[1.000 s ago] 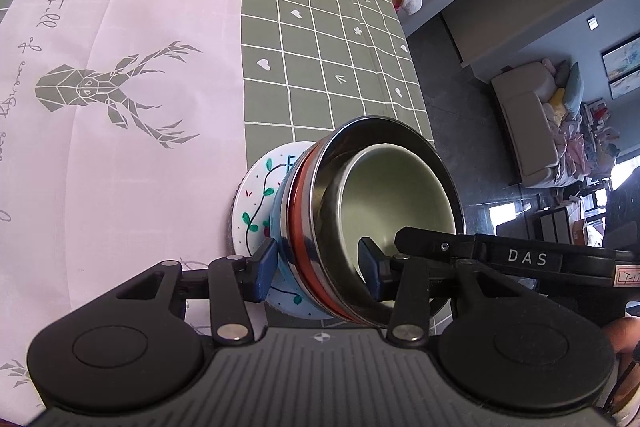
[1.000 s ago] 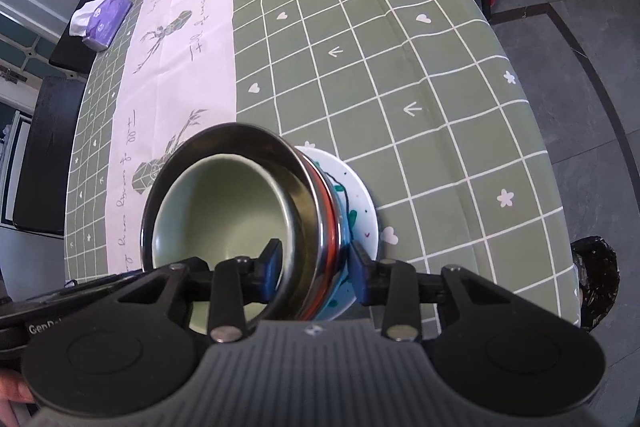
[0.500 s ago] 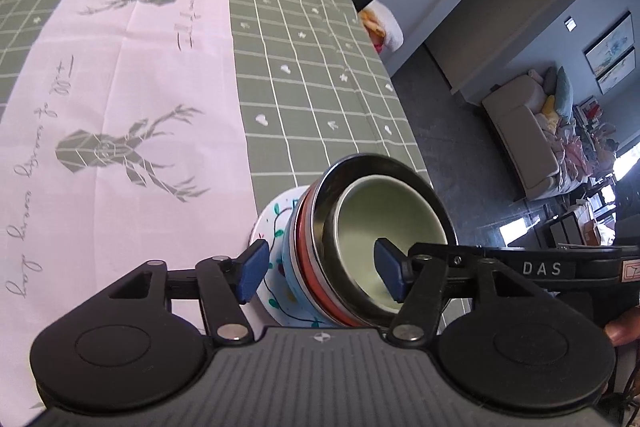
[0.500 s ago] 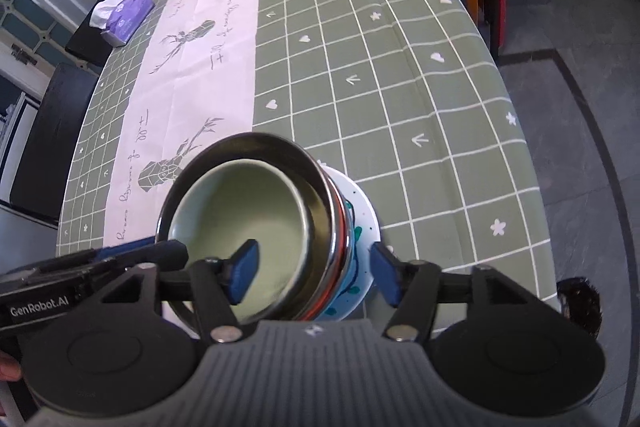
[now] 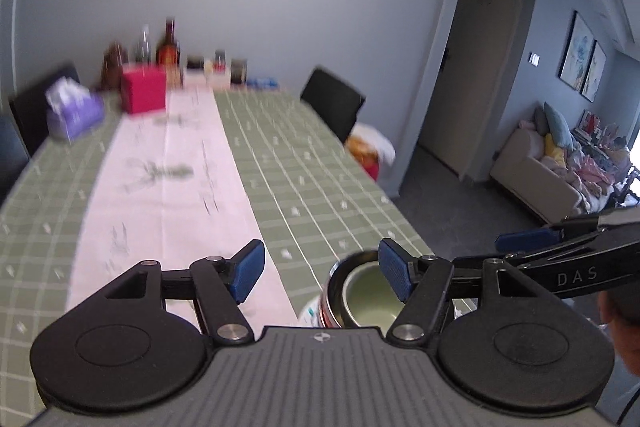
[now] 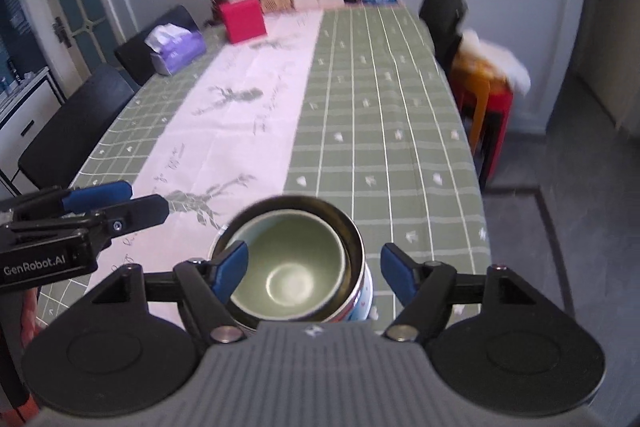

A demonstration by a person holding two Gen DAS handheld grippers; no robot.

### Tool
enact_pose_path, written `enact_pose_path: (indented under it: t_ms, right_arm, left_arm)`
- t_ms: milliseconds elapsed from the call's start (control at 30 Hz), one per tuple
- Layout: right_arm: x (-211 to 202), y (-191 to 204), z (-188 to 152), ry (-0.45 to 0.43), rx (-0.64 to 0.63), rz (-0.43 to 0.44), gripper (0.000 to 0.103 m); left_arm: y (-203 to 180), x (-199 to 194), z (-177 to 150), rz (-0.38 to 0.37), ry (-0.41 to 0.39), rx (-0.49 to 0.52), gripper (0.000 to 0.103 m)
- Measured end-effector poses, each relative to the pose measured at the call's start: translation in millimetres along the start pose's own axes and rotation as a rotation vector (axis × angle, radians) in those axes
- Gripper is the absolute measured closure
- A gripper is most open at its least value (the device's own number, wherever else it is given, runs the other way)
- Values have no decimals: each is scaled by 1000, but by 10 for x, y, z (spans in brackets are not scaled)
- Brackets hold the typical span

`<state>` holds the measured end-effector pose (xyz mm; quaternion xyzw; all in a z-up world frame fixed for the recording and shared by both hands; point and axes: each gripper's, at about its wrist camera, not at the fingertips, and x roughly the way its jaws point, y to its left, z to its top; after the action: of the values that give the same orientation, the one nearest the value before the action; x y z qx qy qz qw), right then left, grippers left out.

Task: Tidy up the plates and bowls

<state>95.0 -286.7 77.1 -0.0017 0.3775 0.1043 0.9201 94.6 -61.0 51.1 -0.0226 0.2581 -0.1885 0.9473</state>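
Stack looks done: green bowl point(image 6: 286, 269) nested in steel bowl point(image 6: 352, 227), on the patterned plate point(image 6: 362, 301), at the near tabletop point(image 6: 380, 115) edge. Left gripper point(image 5: 320, 273) and right gripper point(image 6: 314, 269) jaws opening, wide, nothing held. No other dishes visible; likely finished.

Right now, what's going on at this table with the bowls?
A person holds a gripper in each hand over a stack of dishes at the near end of the table. A green bowl sits nested in a metal bowl. The left gripper and the right gripper are both opening, their pads off the stack, so nothing is held.
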Motion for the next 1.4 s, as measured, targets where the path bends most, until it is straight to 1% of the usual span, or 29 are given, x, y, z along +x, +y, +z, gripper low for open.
enact_pose_path:
  t_ms: [67, 100, 200, 333, 400, 433, 467, 500, 533, 600, 667, 733, 767, 800, 867, 933, 1000, 1067, 1133, 1233, 1300, 1400]
  right_arm:
    - [-182, 131, -70, -87, -58, -13, 26]
    - [-279, 198, -125, -139, -87, -20, 23]
    - [-540, 402, -349, -302, -168, -36, 18]
    - [-810, 638, -743, -519, -244, -63, 11]
    - [-888, 741, -939, -597, -253, -83, 8]
    - [-909, 787, -1027, -625, -250, -92, 7]
    - [-926, 824, -1110, -647, -239, -101, 6]
    - [-939, 852, -1188, -665, -221, -110, 4]
    - [-941, 867, -1258, -678, -196, -115, 3]
    - [-922, 850, -1378, -681, -122, -114, 3]
    - [-874, 812, -1489, -669, -44, -120, 3]
    - [-793, 762, -1602, -651, 35, -146, 3]
    - [-736, 739, -1664, -644, 65, -160, 3]
    - [-672, 722, -1718, -631, 88, -175, 3]
    - [-539, 714, -1807, -589, 100, -194, 3]
    - [-419, 730, -1911, -558, 93, -209, 3]
    - [-335, 750, -2010, -554, 69, -219, 3]
    - [-256, 759, -2105, -550, 37, -222, 3]
    - [-202, 731, -2147, -547, 42, -205, 3]
    - [-223, 682, -2172, -582, 55, -158, 3]
    - [-223, 642, -2204, -592, 81, -145, 3]
    - [-212, 560, -2205, -576, 132, -110, 3]
  left_arm:
    - [-71, -187, -46, 33, -97, 67, 26]
    - [-103, -272, -77, 52, -137, 99, 26]
    - [-150, -490, -177, 106, -232, 135, 26]
    - [-172, -696, -334, 148, -308, 162, 24]
    - [-182, -772, -419, 180, -328, 182, 19]
    - [-181, -800, -466, 199, -336, 187, 16]
    - [-177, -825, -516, 216, -346, 190, 10]
    - [-171, -848, -568, 231, -358, 192, 9]
    - [-154, -867, -628, 249, -368, 192, 8]
    - [-149, -893, -751, 289, -385, 191, 3]
    - [-148, -895, -864, 339, -388, 189, 3]
    - [-136, -882, -977, 364, -394, 188, 3]
    - [-130, -850, -1021, 363, -381, 184, 3]
    - [-97, -815, -1071, 359, -350, 171, 2]
    - [-45, -707, -1163, 347, -276, 128, 2]
    - [-15, -597, -1264, 344, -210, 110, 3]
    - [-21, -536, -1351, 364, -178, 109, 2]
    - [-41, -487, -1414, 386, -160, 114, 2]
    - [-53, -458, -1466, 390, -146, 117, 2]
    - [-70, -454, -1527, 382, -138, 109, 2]
    - [-112, -444, -1558, 388, -141, 123, 2]
    - [-162, -420, -1597, 393, -140, 136, 2]
